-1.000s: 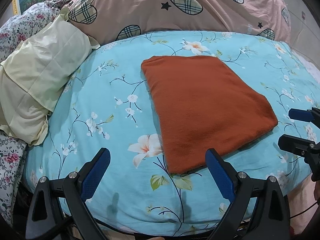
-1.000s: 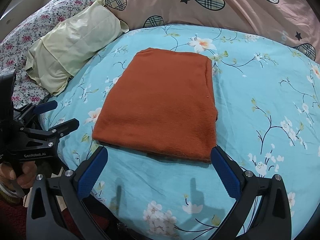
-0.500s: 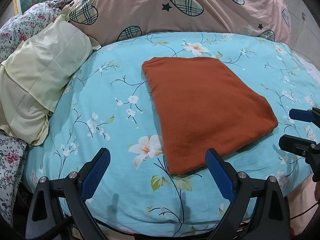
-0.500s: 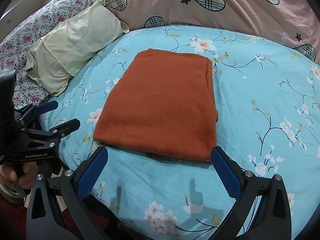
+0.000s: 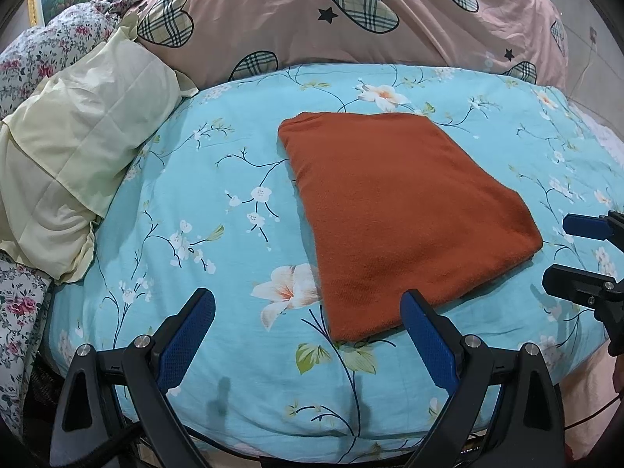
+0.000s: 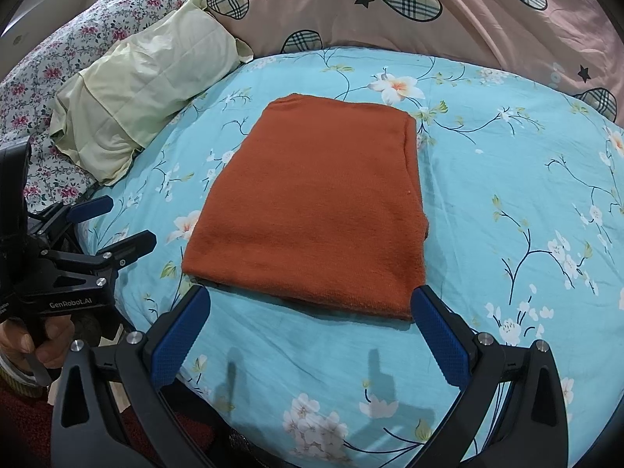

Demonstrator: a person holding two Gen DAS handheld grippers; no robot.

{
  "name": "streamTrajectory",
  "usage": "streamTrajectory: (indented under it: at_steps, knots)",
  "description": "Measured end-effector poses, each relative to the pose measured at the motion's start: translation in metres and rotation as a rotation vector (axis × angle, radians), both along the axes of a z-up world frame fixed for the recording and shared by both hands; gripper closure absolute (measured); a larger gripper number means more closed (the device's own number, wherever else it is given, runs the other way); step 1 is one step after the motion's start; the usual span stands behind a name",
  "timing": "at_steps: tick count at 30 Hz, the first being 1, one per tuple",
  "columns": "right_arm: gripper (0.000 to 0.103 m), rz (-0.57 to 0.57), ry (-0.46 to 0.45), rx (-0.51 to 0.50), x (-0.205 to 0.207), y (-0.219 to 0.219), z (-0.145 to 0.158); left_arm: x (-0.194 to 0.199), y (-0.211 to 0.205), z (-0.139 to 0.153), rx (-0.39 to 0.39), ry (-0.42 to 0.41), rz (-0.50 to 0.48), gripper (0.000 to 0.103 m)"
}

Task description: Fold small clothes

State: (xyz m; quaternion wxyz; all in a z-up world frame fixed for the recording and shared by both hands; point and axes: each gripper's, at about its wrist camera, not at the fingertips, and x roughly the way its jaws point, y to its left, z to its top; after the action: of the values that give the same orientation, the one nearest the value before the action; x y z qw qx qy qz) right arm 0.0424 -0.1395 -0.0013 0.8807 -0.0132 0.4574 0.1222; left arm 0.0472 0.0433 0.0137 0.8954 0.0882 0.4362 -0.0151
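Observation:
A rust-orange garment (image 5: 394,210) (image 6: 319,210) lies folded into a flat rectangle on the turquoise floral bedsheet (image 5: 218,195) (image 6: 507,179). My left gripper (image 5: 308,304) hovers open at the bed's front edge, its right finger just short of the garment's near corner, nothing between the pads. My right gripper (image 6: 312,300) is open too, its two fingers straddling the garment's near edge without touching it. In the right wrist view the left gripper (image 6: 113,222) shows at the left, held by a hand (image 6: 43,347). The right gripper (image 5: 569,249) shows at the right of the left wrist view.
A pale yellow pillow (image 5: 74,160) (image 6: 144,89) lies left of the garment. A pink duvet with plaid hearts (image 5: 351,15) (image 6: 429,7) is bunched along the back. A rose-print cover (image 5: 46,43) (image 6: 78,58) fills the far left. The bed's edge drops off just below both grippers.
Both grippers have drawn very slightly back from the garment; the cloth has not moved and both stay open.

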Motion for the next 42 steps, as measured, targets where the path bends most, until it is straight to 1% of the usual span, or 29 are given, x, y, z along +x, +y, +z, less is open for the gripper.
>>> streamTrajectory:
  at_steps: [24,28,33,36,42]
  knots:
    - [0.001,0.009,-0.01,-0.003,0.01,-0.002,0.005,0.001,-0.005,0.001,0.004,-0.005,-0.001,0.007]
    - [0.001,0.008,-0.008,-0.004,0.011,-0.002,0.005,0.006,-0.008,0.001,0.008,-0.001,-0.002,0.007]
    - [0.001,0.014,-0.001,0.0,0.026,-0.008,0.002,0.014,-0.009,0.001,0.013,-0.009,-0.002,0.007]
    - [0.001,0.011,0.01,-0.024,0.041,-0.009,-0.001,0.023,-0.009,-0.001,0.042,-0.032,0.009,0.007]
    - [0.001,0.025,0.013,-0.03,0.056,-0.006,-0.006,0.037,-0.013,-0.003,0.052,-0.034,0.001,0.007]
